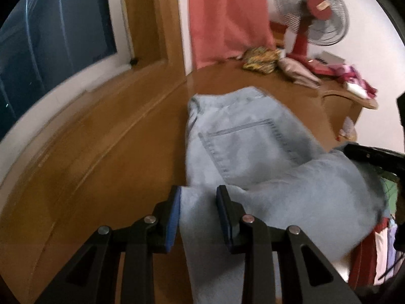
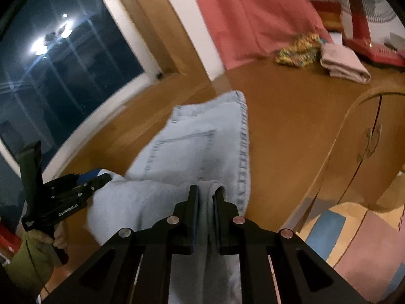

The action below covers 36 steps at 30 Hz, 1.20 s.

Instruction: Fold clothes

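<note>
Light-blue jeans (image 1: 248, 147) lie on the wooden table (image 1: 114, 152) with a back pocket facing up. Their near end is lifted off the surface. My left gripper (image 1: 198, 195) is shut on one bunched edge of the denim, which fills the gap between its blue pads. My right gripper (image 2: 206, 192) is shut on a narrow fold of the same jeans (image 2: 192, 149). In the right wrist view the left gripper (image 2: 101, 177) holds the cloth at the left, gripped by a hand in a green sleeve (image 2: 38, 243). The fabric sags between the two grippers.
At the table's far end lie a folded yellow patterned garment (image 1: 260, 58) and a folded beige one (image 1: 296, 72), beside a red fan (image 1: 311, 12). A pink curtain (image 1: 227, 20) hangs behind. A dark window (image 2: 63, 76) is left, a cabinet front (image 2: 367, 136) right.
</note>
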Each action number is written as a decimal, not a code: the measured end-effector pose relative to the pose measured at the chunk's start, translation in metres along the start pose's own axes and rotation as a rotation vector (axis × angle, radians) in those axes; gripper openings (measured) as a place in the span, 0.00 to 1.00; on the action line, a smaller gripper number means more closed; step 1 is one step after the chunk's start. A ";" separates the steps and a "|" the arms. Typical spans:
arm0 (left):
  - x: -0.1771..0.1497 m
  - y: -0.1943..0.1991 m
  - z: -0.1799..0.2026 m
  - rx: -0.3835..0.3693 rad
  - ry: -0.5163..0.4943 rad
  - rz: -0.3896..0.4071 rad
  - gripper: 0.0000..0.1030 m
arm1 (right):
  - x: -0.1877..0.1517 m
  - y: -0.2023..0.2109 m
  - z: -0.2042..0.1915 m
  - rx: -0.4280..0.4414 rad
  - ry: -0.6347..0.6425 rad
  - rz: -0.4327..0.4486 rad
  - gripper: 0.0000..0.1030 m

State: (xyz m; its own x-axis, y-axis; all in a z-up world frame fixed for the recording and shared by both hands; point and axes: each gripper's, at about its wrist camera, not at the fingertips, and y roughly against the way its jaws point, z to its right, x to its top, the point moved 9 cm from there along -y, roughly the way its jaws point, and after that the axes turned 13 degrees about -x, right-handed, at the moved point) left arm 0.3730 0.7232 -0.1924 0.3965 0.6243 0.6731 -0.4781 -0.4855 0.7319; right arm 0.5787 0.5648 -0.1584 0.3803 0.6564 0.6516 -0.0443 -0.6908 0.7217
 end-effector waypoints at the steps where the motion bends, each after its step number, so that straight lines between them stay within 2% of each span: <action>1: -0.001 -0.008 -0.003 0.005 0.009 -0.016 0.26 | 0.001 -0.008 0.003 -0.010 -0.001 -0.015 0.11; 4: -0.006 -0.027 -0.008 0.015 0.019 -0.052 0.28 | -0.001 -0.034 0.009 -0.043 0.031 -0.052 0.10; 8: -0.006 -0.028 -0.007 0.044 0.016 -0.067 0.29 | -0.005 -0.042 0.010 -0.055 0.105 -0.053 0.10; 11: -0.003 -0.007 -0.006 0.053 0.056 -0.056 0.29 | 0.000 -0.032 0.014 -0.002 0.113 -0.074 0.12; 12: -0.001 0.002 -0.005 0.053 0.067 -0.045 0.29 | 0.003 -0.022 0.017 0.020 0.111 -0.075 0.16; 15: 0.006 0.031 0.003 0.077 0.063 -0.003 0.30 | 0.014 0.005 0.022 0.002 0.137 -0.023 0.24; 18: 0.016 0.042 0.017 0.044 0.067 0.017 0.32 | 0.019 0.026 0.011 0.078 0.166 0.019 0.25; 21: 0.019 0.025 0.040 -0.025 0.051 0.002 0.32 | 0.012 0.015 -0.011 0.130 0.242 0.007 0.25; 24: 0.010 -0.009 0.047 -0.040 0.047 -0.066 0.32 | -0.001 -0.006 -0.022 0.139 0.300 -0.032 0.25; 25: 0.003 -0.020 0.045 -0.021 0.044 -0.093 0.33 | -0.006 -0.015 -0.024 0.133 0.319 -0.047 0.25; 27: -0.007 -0.034 0.039 0.011 0.038 -0.123 0.47 | -0.013 -0.029 -0.020 0.081 0.377 -0.051 0.25; 28: -0.010 -0.038 0.037 0.012 0.033 -0.115 0.48 | -0.016 -0.035 -0.018 0.064 0.399 -0.049 0.25; 31: -0.010 -0.039 0.037 0.018 0.020 -0.108 0.48 | -0.014 -0.044 -0.012 0.092 0.376 -0.047 0.25; 34: -0.009 -0.037 0.039 0.038 0.004 -0.119 0.48 | -0.012 -0.046 -0.018 0.055 0.402 -0.038 0.25; 36: -0.009 -0.032 0.040 0.038 0.005 -0.122 0.48 | -0.009 -0.044 -0.018 0.058 0.368 -0.054 0.25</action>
State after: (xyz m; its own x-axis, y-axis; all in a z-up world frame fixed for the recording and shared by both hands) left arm 0.4163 0.7084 -0.2172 0.4457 0.6831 0.5785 -0.3966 -0.4287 0.8118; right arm 0.5610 0.5945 -0.1917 0.0229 0.7504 0.6606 0.0232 -0.6610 0.7500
